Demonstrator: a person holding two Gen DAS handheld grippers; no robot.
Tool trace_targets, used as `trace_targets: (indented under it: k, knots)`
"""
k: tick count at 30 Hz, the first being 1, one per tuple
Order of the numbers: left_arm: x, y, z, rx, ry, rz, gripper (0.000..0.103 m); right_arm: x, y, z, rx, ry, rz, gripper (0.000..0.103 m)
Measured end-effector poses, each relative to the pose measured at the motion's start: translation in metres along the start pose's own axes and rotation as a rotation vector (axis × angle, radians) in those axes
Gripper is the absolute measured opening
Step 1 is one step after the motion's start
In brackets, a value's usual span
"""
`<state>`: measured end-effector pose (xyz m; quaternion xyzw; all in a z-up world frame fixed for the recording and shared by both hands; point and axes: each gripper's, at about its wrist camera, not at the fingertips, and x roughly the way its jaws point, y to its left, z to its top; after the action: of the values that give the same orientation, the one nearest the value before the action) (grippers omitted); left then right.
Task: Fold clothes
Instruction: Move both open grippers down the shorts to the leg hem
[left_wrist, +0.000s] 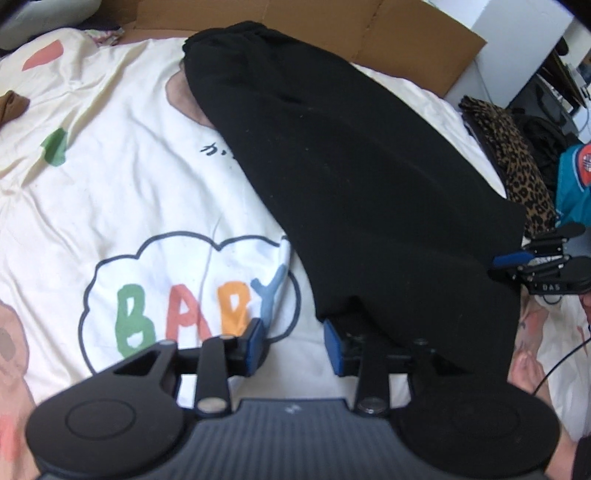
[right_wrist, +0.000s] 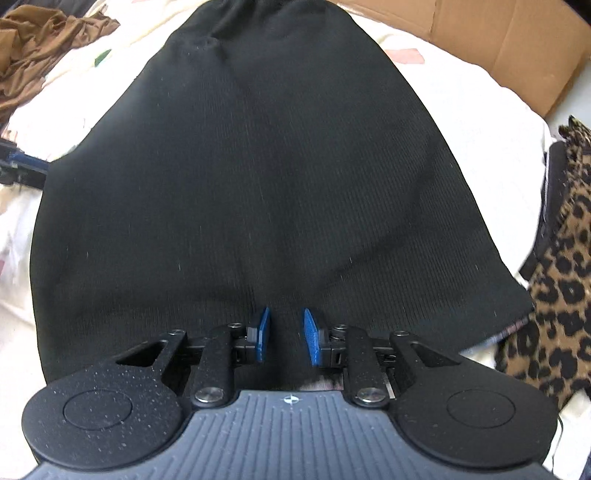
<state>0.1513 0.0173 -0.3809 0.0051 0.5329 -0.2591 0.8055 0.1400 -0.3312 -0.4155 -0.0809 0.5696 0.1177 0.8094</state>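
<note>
A black ribbed garment (left_wrist: 351, 177) lies spread flat on a cream bed sheet (left_wrist: 122, 206) printed with "BABY". My left gripper (left_wrist: 294, 341) is open at the garment's near left corner. Only sheet shows between its blue pads, and the black hem drapes over its right finger (left_wrist: 334, 345). The right gripper (left_wrist: 517, 264) sits at the garment's right edge. In the right wrist view the right gripper (right_wrist: 287, 334) hovers low over the garment (right_wrist: 258, 166) near its hem. Its pads stand apart with black fabric between them, and no pinch shows.
A leopard-print garment (right_wrist: 561, 266) lies just right of the black one. A crumpled brown garment (right_wrist: 40, 48) sits at the far left. Flat cardboard (left_wrist: 332, 22) lines the bed's far side. A person's bare skin (left_wrist: 524, 369) and a thin cable (left_wrist: 561, 362) are at the near right.
</note>
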Motion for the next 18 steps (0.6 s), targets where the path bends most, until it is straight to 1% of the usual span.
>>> trace_targets:
  k: [2, 6, 10, 14, 18]
  knots:
    - [-0.001, -0.003, -0.001, 0.006, -0.012, -0.011, 0.04, -0.003, 0.0, -0.005, 0.0, 0.001, -0.006, 0.026]
    - [0.002, -0.016, -0.003, 0.048, -0.017, -0.019, 0.042, -0.005, -0.002, -0.008, 0.005, -0.003, -0.002, 0.026]
    - [0.008, -0.024, -0.006, 0.084, -0.01, -0.014, 0.045, -0.006, -0.002, -0.009, -0.007, -0.004, -0.003, 0.026]
    - [0.013, -0.023, -0.006, 0.064, -0.013, -0.002, 0.045, -0.009, -0.003, -0.012, -0.001, -0.011, 0.005, 0.026]
    - [0.01, -0.014, 0.001, -0.042, -0.061, -0.007, 0.045, -0.011, -0.006, -0.013, 0.015, -0.011, 0.012, 0.026]
